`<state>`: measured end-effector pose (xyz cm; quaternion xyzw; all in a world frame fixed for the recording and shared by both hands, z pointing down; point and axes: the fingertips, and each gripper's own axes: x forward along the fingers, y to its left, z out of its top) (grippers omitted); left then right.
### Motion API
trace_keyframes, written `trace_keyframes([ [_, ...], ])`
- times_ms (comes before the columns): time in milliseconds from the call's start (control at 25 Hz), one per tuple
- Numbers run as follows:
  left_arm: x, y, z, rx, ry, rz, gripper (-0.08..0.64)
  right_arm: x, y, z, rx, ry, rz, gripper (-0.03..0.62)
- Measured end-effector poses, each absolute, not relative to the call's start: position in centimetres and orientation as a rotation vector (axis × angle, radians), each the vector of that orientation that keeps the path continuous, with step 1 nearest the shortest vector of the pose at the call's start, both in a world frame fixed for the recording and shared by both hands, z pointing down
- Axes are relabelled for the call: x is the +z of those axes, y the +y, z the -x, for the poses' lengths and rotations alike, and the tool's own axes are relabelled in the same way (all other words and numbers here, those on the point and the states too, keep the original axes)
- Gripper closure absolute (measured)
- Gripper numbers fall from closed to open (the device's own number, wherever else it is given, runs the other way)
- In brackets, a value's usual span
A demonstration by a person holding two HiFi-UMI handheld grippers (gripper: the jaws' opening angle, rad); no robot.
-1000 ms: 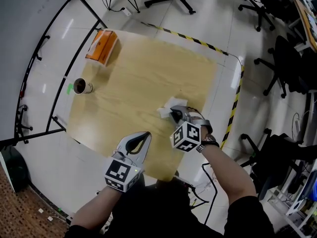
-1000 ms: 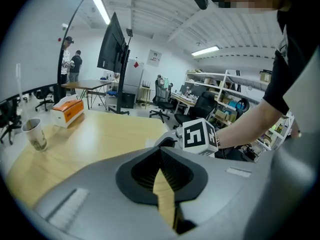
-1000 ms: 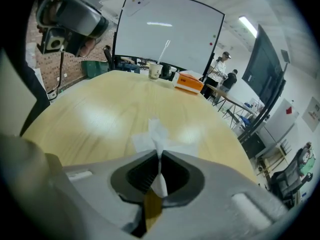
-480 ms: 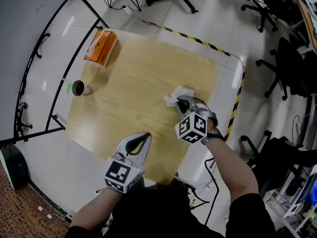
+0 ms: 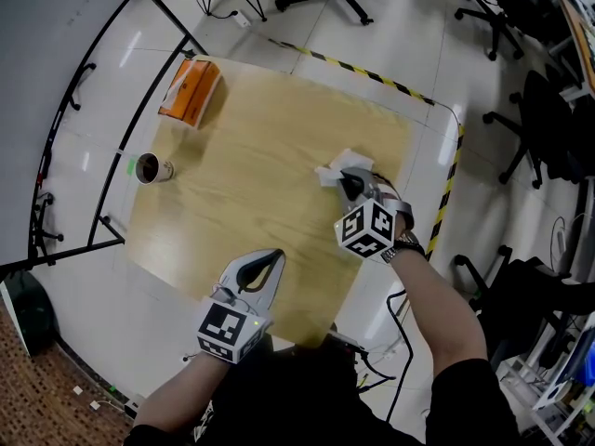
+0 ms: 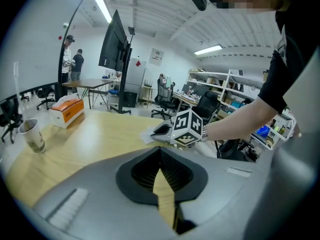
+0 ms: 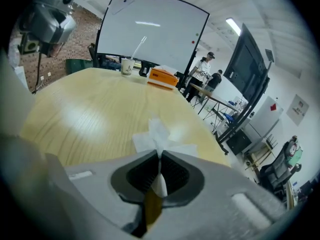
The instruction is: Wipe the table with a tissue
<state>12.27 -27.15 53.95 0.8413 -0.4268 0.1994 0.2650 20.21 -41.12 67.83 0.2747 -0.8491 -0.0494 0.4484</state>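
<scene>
A crumpled white tissue lies on the pale wooden table, near its right edge. My right gripper is shut on it and pins it to the wood. In the right gripper view the tissue fans out just past the closed tips. My left gripper hovers over the table's near edge, shut, with nothing in it. The left gripper view shows its tips meeting, and beyond them the tissue under the right gripper.
An orange tissue box sits at the table's far left corner. A paper cup stands at the left edge. Black-and-yellow tape marks the floor by the right side. Office chairs stand beyond, and a black rail runs along the left.
My right gripper has slid the tissue away from me and to the right across the table. The left gripper has stayed where it was.
</scene>
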Motion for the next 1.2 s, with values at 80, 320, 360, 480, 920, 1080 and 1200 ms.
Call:
trace_keyframes([
  [80, 54.2, -27.0, -12.2, 0.541, -1.153, -2.275, 0.545, 67.9, -41.6, -20.4, -0.129, -2.093, -0.698, 0.591],
  [320, 54.0, -27.1, -12.3, 0.539, -1.152, -2.289, 0.546, 67.6, -42.8, -21.2, -0.162, -2.066, -0.779, 0.591],
  [360, 53.8, -27.1, -12.2, 0.538, -1.153, -2.284, 0.545, 67.3, -42.9, -21.3, -0.167, -2.065, -0.798, 0.591],
  [480, 53.5, -26.8, -12.2, 0.535, -1.155, -2.282, 0.546, 66.2, -42.9, -21.9, -0.179, -2.063, -0.846, 0.591],
  [920, 51.7, -24.2, -12.4, 0.504, -1.16, -2.359, 0.545, 61.3, -40.8, -24.7, -0.172, -2.055, -1.005, 0.591],
  [1080, 50.7, -23.3, -12.3, 0.492, -1.167, -2.373, 0.546, 59.5, -39.1, -25.2, -0.155, -2.064, -1.051, 0.591],
  [1200, 50.0, -22.5, -11.8, 0.479, -1.172, -2.39, 0.545, 58.3, -37.3, -24.9, -0.139, -2.071, -1.075, 0.591],
])
